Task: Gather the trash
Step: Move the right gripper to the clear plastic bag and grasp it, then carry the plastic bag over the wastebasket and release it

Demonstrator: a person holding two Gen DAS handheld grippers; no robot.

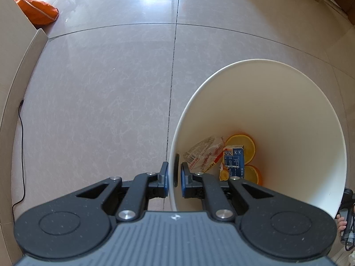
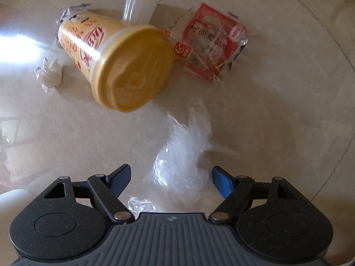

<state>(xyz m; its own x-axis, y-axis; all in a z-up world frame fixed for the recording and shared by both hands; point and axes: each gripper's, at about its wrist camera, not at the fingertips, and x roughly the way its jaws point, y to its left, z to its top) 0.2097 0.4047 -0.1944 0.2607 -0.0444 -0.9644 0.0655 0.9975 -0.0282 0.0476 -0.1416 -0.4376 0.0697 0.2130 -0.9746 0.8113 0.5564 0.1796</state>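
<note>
The left tongs [image 1: 174, 177] are clamped on the near wall of a tall white plastic waste bin [image 1: 288, 110], 1 blue pad outside the rim and 1 inside. The bin stands on a glossy beige tiled floor [image 1: 99, 99]. At its bottom lie a clear printed food wrapper [image 1: 204, 153], a small blue carton [image 1: 234, 160] and 2 orange slices [image 1: 249, 146]. An orange cloth bag [image 1: 38, 11] sits far off on the floor near the upper left edge, and a thin black cable [image 1: 22, 146] runs along the left wall.

The right tongs [image 2: 170, 178] point down at the floor with their blue pads spread wide apart. A crumpled clear plastic film [image 2: 184, 155] lies on the floor between them; the pads do not press on it. Beyond it a large yellow lidded instant-noodle cup [image 2: 115, 62] lies on its side. A small clear plastic cup [image 2: 139, 5] stands just behind it, a red-and-clear snack wrapper [image 2: 210, 42] lies just beside the lid to the right, and a small crumpled white wad [image 2: 50, 72] lies to the left.
</note>
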